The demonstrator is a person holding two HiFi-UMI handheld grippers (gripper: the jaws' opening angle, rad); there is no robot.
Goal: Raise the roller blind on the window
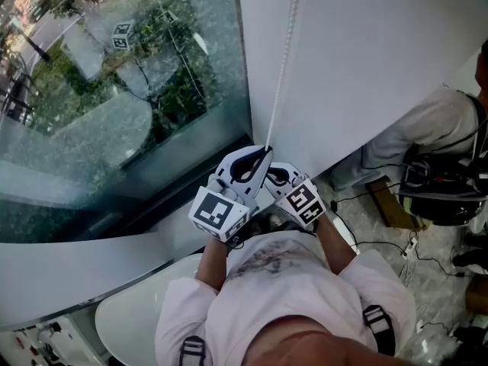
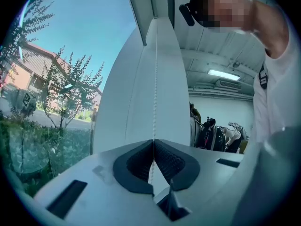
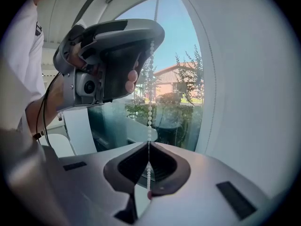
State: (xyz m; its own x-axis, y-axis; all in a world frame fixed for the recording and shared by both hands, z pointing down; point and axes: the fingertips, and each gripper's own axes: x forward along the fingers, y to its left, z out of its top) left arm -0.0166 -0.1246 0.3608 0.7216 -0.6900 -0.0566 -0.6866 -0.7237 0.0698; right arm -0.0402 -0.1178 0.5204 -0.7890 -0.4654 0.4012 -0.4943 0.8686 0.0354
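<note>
The right gripper (image 3: 148, 144) has its jaws closed on the bead chain (image 3: 150, 114), below the left gripper (image 3: 146, 36)

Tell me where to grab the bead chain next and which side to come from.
Probably the taut run just above the left gripper, coming from the room side with jaws closing across it. The bead chain hangs vertical, close against the white surface behind, so only the front is free.
</note>
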